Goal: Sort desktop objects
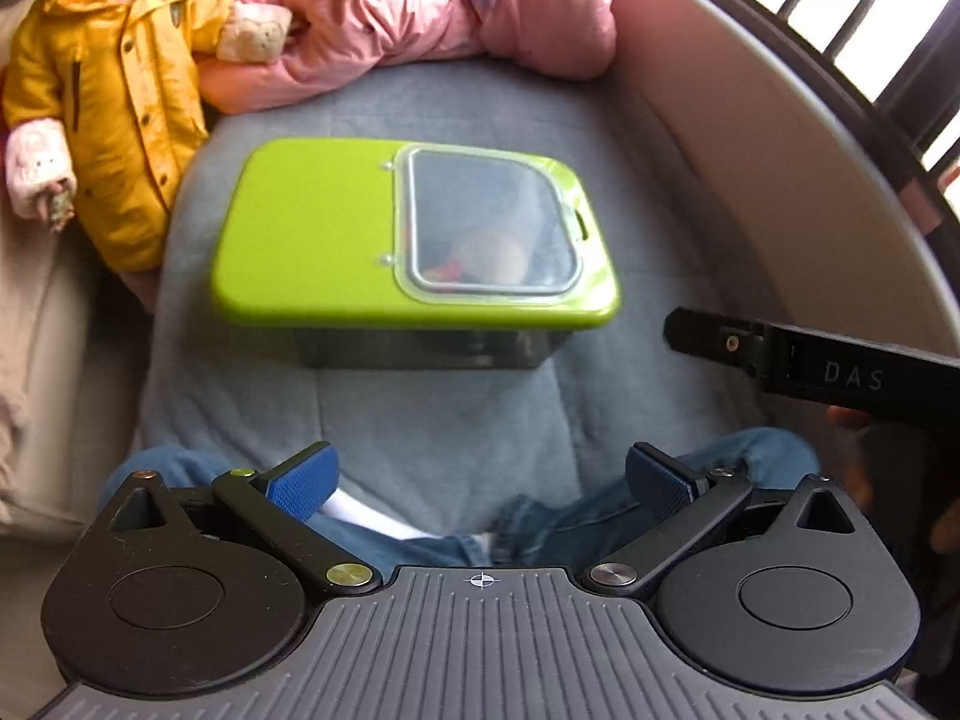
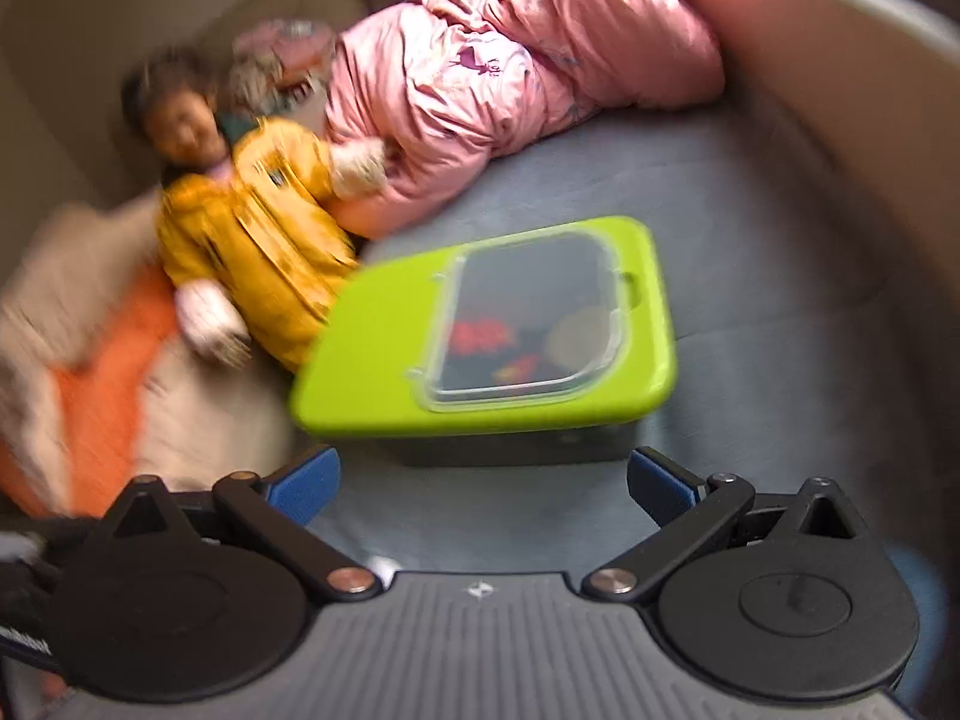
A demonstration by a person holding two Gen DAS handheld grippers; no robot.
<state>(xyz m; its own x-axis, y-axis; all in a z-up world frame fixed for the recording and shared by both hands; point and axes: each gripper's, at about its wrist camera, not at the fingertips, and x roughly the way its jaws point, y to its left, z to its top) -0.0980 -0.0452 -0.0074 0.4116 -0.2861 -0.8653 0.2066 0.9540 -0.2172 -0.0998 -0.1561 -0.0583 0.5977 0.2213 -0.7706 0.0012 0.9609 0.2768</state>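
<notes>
Contents of green-lidded box [image 1: 414, 252] obscured by cloudy window [image 1: 489, 225], right-wrist view smeared by motion blur, yellow-coated doll [image 1: 114, 102] cropped at top edge, right gripper [image 1: 708, 333] only partly seen

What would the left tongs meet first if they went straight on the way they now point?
Most likely the green-lidded storage box. The left tongs are open and empty, aimed along the grey-blue cushion at the box's dark front wall, with only bare cushion between. Depth is unclear, so they might graze the cushion first.
</notes>
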